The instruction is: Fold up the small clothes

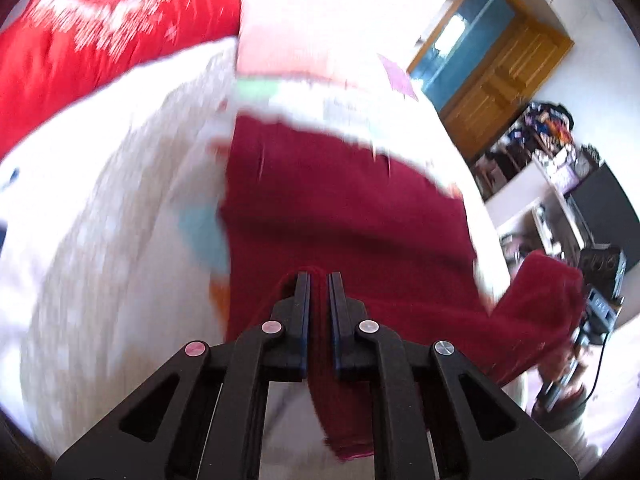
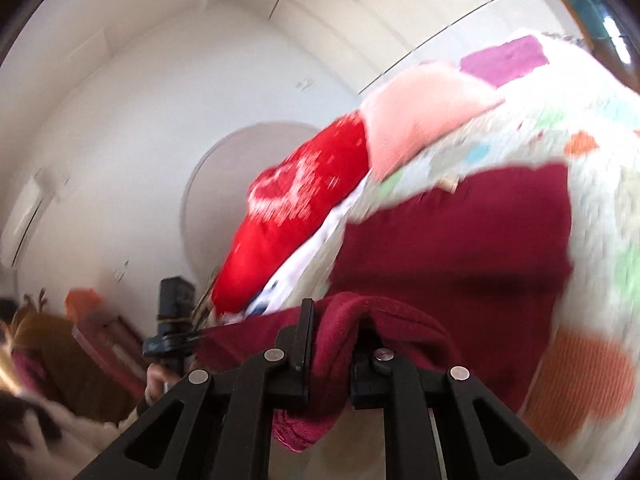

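A dark red garment [image 1: 344, 216] lies spread on a white bed cover with coloured patches [image 1: 120, 208]. My left gripper [image 1: 319, 280] is shut on one edge of the garment, cloth hanging between its fingers. My right gripper [image 2: 334, 312] is shut on another bunched edge of the same dark red garment [image 2: 452, 248]. In the left wrist view the right gripper [image 1: 576, 344] shows at the far right, holding a lifted corner. In the right wrist view the left gripper [image 2: 172, 332] shows at the left, with cloth stretched from it. Both views are blurred.
A bright red pillow with a white pattern [image 1: 112, 28] and a pink cloth [image 2: 424, 120] lie at the bed's far side. A purple cloth [image 2: 504, 58] lies further back. A wooden door [image 1: 500, 80] and cluttered shelves [image 1: 552, 168] stand beyond the bed.
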Demonstrator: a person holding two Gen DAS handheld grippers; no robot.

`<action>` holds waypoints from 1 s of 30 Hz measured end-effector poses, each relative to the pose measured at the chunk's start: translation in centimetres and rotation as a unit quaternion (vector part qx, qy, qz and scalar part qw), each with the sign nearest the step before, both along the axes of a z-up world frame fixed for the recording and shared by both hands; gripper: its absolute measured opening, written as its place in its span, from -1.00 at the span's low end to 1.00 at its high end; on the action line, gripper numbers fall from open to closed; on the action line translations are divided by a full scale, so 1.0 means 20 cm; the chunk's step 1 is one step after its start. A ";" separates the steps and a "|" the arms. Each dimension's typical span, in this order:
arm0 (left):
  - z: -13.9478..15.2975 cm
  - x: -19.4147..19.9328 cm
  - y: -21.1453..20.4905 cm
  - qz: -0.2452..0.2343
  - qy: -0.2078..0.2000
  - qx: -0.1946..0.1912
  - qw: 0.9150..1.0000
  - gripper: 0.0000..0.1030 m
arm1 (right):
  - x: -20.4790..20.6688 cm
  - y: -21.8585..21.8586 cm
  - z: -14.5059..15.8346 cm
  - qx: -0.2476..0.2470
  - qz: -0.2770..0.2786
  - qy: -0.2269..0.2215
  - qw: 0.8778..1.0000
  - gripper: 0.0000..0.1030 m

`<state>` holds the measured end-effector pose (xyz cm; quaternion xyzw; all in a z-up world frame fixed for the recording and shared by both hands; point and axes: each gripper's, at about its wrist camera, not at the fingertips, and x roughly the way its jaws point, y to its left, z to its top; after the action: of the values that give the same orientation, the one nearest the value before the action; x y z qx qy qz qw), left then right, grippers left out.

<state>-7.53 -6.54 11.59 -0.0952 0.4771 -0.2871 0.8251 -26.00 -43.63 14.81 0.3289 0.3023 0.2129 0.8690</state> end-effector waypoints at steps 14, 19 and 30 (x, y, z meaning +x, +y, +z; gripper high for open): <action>-0.13 0.68 -0.11 0.095 0.012 -0.030 0.995 -0.02 | 0.60 -0.54 -0.24 -0.039 -0.200 0.102 0.974 0.18; -0.02 0.64 -0.21 0.077 -0.030 -0.018 0.996 0.24 | 0.58 -0.40 -0.11 -0.124 -0.154 0.073 0.978 0.17; -0.47 0.84 -0.51 0.095 0.005 0.145 0.985 0.30 | 1.00 -0.33 -0.50 -0.274 -0.175 0.183 0.928 -0.04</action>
<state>9.27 -16.73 2.23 -0.0206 0.5065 -0.1352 0.8513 -5.95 -50.18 4.89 0.1592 0.4404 -0.0971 0.8782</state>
